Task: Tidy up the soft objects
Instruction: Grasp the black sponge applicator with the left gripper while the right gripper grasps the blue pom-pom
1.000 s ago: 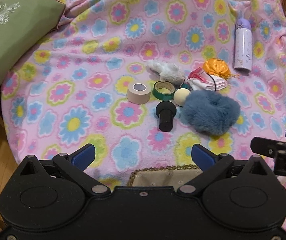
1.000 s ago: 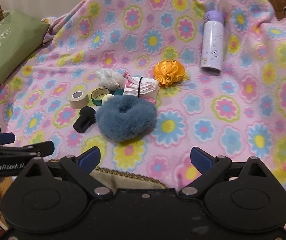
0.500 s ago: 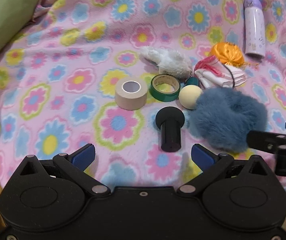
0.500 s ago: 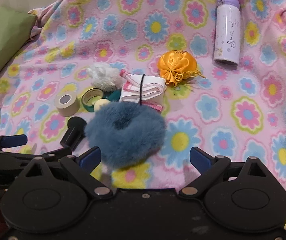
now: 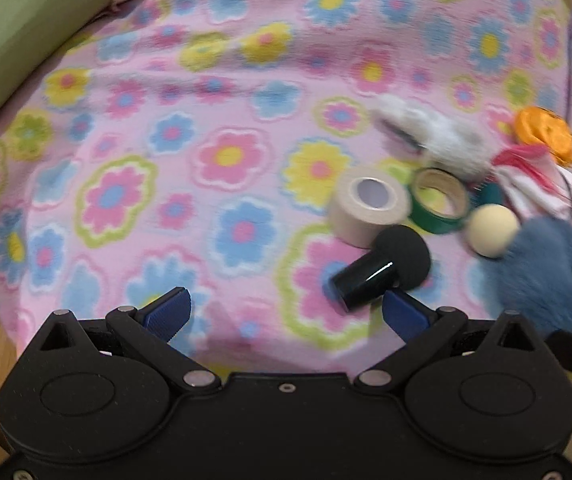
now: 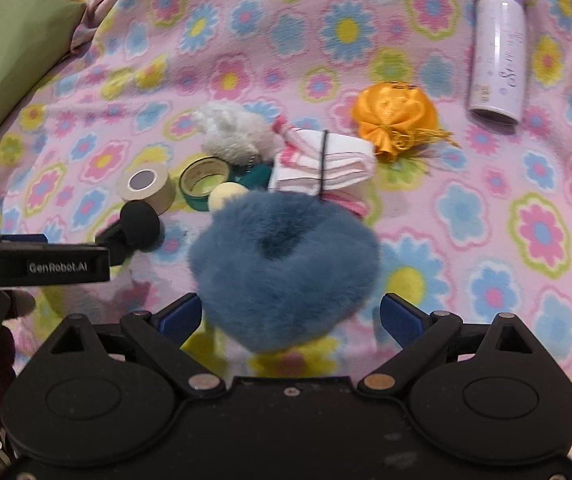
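The blue puff (image 6: 283,268) lies on the blanket (image 6: 466,216) toward its near edge, a fluffy ring with a dark hollow in the middle. The right gripper (image 6: 290,316) hangs over the puff's near side with its jaws spread wide; the puff's near part sits between the blue pads (image 6: 400,317), and the pads look clear of the fur.

Just behind the puff, touching its far edge, is a folded white-and-pink cloth (image 6: 324,166) bound by a black band. A cream ball (image 6: 225,194) sits at the puff's far left, beside a green tape roll (image 6: 203,180) and a beige tape roll (image 6: 147,186). A white fuzzy toy (image 6: 233,132) lies behind the rolls. An orange pouch (image 6: 396,118) rests to the right of the cloth, and a pale purple bottle (image 6: 498,48) lies further off toward the far right corner of the blanket. A green cushion (image 6: 9,56) borders the blanket's left edge.

A black foam-headed cylinder (image 5: 382,266) lies left of the puff. The left gripper (image 5: 283,314) hovers over bare blanket at the near edge, jaws spread wide with nothing between them; its right pad (image 5: 404,314) is just beside the cylinder's near end, and whether they touch cannot be told through the blur.
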`<state>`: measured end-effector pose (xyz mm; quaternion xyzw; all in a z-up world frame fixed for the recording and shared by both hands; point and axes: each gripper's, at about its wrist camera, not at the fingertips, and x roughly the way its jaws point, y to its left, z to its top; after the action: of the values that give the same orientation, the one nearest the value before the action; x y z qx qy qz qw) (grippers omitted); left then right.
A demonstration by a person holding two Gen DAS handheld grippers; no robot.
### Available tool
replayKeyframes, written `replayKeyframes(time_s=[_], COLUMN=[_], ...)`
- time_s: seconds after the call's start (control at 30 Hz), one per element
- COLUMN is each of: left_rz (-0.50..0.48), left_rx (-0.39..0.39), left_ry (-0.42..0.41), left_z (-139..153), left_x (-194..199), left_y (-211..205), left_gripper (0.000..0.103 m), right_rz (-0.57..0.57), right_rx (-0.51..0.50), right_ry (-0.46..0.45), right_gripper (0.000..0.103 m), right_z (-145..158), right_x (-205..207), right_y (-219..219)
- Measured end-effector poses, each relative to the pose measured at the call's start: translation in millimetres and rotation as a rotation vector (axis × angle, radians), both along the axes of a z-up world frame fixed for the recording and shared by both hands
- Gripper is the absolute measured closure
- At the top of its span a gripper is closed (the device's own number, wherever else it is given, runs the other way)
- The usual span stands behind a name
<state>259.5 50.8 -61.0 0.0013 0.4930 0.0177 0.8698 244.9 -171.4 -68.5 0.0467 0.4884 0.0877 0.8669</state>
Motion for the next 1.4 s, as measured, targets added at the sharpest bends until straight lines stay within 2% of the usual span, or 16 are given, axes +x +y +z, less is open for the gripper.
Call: replayKeyframes(time_s=[0.2, 0.33, 0.4, 0.5, 0.77, 0.93, 1.07, 1.3, 1.4], left_rz=[0.030, 0.039, 0.036, 0.019, -0.033, -0.032, -0.003, -0.012, -0.041], left_rx=[0.003, -0.027, -0.048, -0.084, -0.140, -0.167, -0.176, -0.109, -0.053], left_ry=[0.035, 0.039, 0.044, 0.047, 0.019, 0.031, 0.049, 0.034, 0.021], left_z=[-10, -9, -8, -4, 10, 2, -10, -17, -21], left_x=[4, 3, 3, 0, 1, 13, 24, 31, 29], left_y=[15, 19, 19, 17, -5, -17, -21, -30, -38], left_gripper=[0.004, 0.004, 0.005, 0.005, 0.005, 0.005, 0.005, 0.004, 0.004], right_rz=[0.001, -0.023, -0.027, -0.037, -0.070, -0.059, -0.042, -0.035, -0.032], right_rx=[-0.013, -0.019, -0.019, 0.025, 0.061, 0.043, 0.020, -0.002, -0.005], right_ry=[0.011, 0.006, 0.017, 0.038, 0.025, 0.005, -0.014, -0.027, -0.036], right_gripper=[0.007, 0.008, 0.019, 0.027, 0.035, 0.034, 0.029, 0.018, 0.013], right_z=[-10, -14, -16, -20, -18, -19, -22, -29, -32], right_x=[18, 28, 32, 35, 26, 20, 21, 30, 32], right_y=[15, 15, 13, 5, -16, -18, -14, -10, -8])
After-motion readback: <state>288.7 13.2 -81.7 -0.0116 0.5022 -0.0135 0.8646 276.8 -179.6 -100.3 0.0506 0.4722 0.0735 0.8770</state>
